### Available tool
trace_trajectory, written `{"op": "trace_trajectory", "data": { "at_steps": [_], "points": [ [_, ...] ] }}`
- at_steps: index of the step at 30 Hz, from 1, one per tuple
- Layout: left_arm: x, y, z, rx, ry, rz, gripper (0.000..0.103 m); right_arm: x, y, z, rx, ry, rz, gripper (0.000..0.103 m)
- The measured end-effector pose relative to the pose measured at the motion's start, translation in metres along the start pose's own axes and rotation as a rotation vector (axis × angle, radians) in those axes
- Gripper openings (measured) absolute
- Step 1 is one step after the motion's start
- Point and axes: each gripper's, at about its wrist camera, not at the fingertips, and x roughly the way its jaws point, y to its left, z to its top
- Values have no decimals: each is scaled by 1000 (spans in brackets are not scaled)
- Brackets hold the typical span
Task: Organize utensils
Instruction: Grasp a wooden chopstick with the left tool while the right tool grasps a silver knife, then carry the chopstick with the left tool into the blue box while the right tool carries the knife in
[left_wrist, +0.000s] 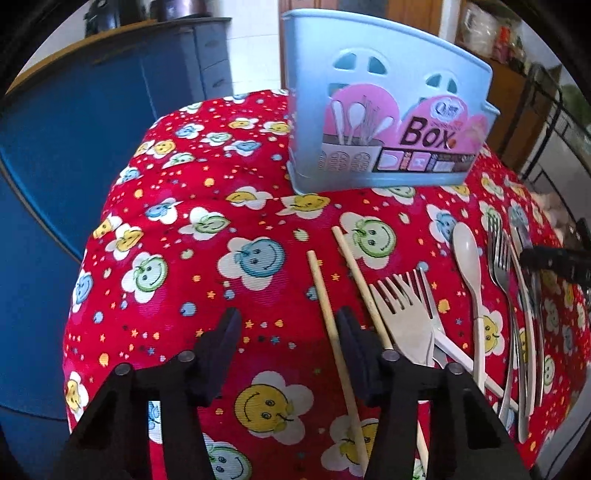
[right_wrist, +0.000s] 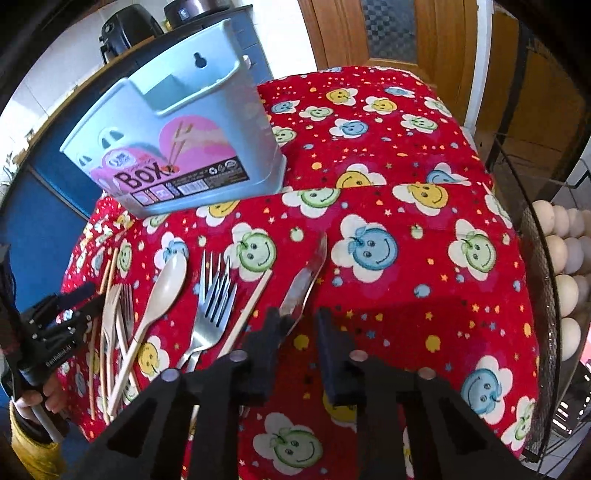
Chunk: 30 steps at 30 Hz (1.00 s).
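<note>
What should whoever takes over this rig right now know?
Left gripper: open, straddling a chopstick, not pinching it.
Right gripper: narrowly open at the metal utensil's end, no grip seen.
Blue box stands on the cloth; no utensil visible inside.
Second chopstick, wooden fork, cream spoon, metal forks lie on the cloth.
Done: nothing. Left: everything into the box.

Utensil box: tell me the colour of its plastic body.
The utensil box is pale blue with a pink label, clearest in the left wrist view.
</note>
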Motion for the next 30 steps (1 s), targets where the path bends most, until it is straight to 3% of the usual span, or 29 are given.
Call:
{"op": "trace_trajectory", "data": {
  "at_steps": [2, 7, 13, 18, 25, 30],
  "points": [
    [0, -3, 3, 17, 13, -14, 38, 1, 0, 1, 6, 2, 22, 11],
    [-1, -9, 6, 30, 35, -49, 11, -2, -2, 3, 16, -7, 67, 9],
    [-6, -3, 8, -25, 26, -87, 4, -22, 4, 2, 2, -92, 101, 5],
    [-18, 6, 10, -80, -30, -125, 4, -47, 12, 3, -22, -197, 108, 3],
    [-54, 8, 16, -142, -158, -187, 4, -79, 25, 5, -38, -342, 122, 3],
    [-80, 12, 33, -158, -274, -192, 4, -100, 37, 15, -65, -443, 107, 3]
  ]
}}
